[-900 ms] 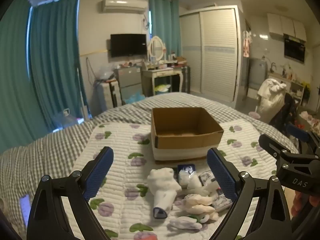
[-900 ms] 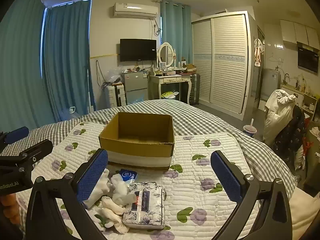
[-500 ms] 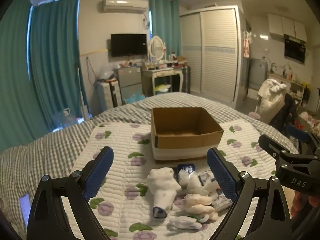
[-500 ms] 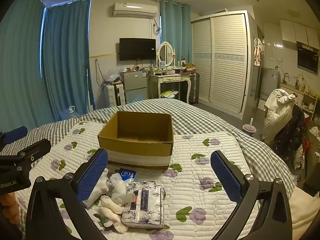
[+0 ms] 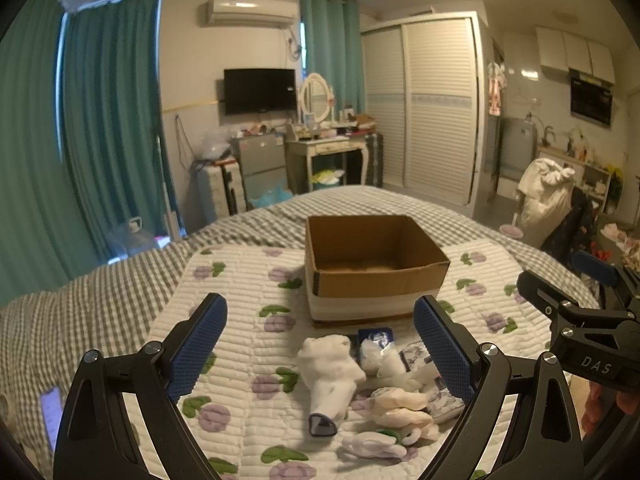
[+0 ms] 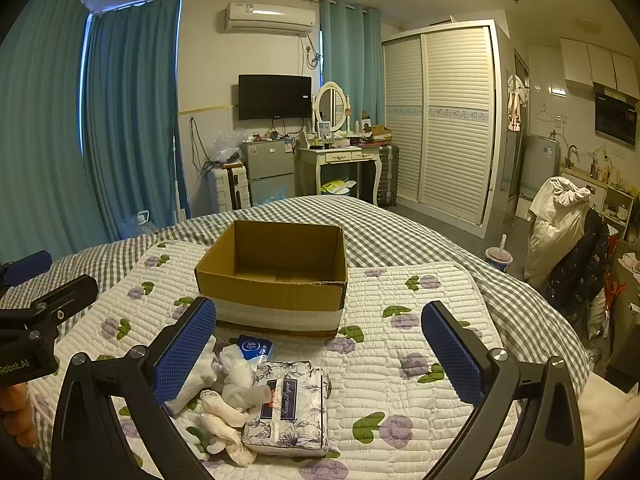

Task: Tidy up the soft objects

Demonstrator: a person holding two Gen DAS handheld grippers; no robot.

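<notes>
An open, empty cardboard box (image 5: 372, 264) (image 6: 276, 270) stands on the flowered quilt. In front of it lies a pile of soft things: a white sock (image 5: 330, 376), rolled cream socks (image 5: 400, 404) (image 6: 222, 420), a small blue packet (image 5: 376, 336) (image 6: 252, 347) and a flower-printed tissue pack (image 6: 288, 412). My left gripper (image 5: 320, 350) is open above the pile, holding nothing. My right gripper (image 6: 318, 354) is open over the tissue pack, holding nothing.
The quilt (image 6: 400, 368) lies on a grey checked bedspread (image 5: 80, 300). A phone (image 5: 51, 412) lies at the left bed edge. Beyond the bed are a dressing table (image 6: 340, 160), a wardrobe (image 6: 440, 120) and teal curtains (image 5: 100, 120).
The right wrist view has shifted slightly; the box sits a little further left in it. The left gripper has held still. Both grippers stay open.
</notes>
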